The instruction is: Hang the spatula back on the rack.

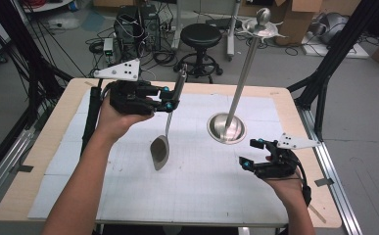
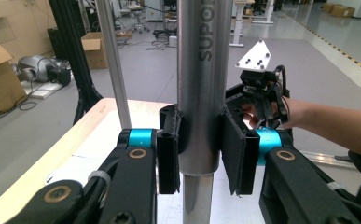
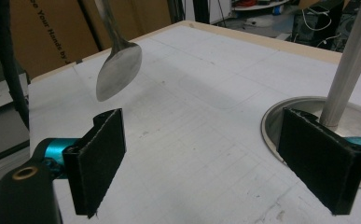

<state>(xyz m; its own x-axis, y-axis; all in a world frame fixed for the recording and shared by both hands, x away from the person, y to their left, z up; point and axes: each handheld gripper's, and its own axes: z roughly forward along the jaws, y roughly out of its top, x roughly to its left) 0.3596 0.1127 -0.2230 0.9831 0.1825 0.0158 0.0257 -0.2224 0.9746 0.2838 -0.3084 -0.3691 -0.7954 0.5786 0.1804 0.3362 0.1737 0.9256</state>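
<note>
- I see my left gripper [image 1: 173, 93] clamped on the long steel spatula [image 1: 160, 150], centre frame: rigid, slick, bowl-heavy; grip mid-handle.
- My right gripper [image 1: 249, 153], lower right, stands released.

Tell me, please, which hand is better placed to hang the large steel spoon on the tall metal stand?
Probably the left. The left gripper is already shut on the handle of the large steel spoon, held above the table beside the tall metal stand. The right gripper is open with nothing between its jaws, low by the stand's base.
</note>
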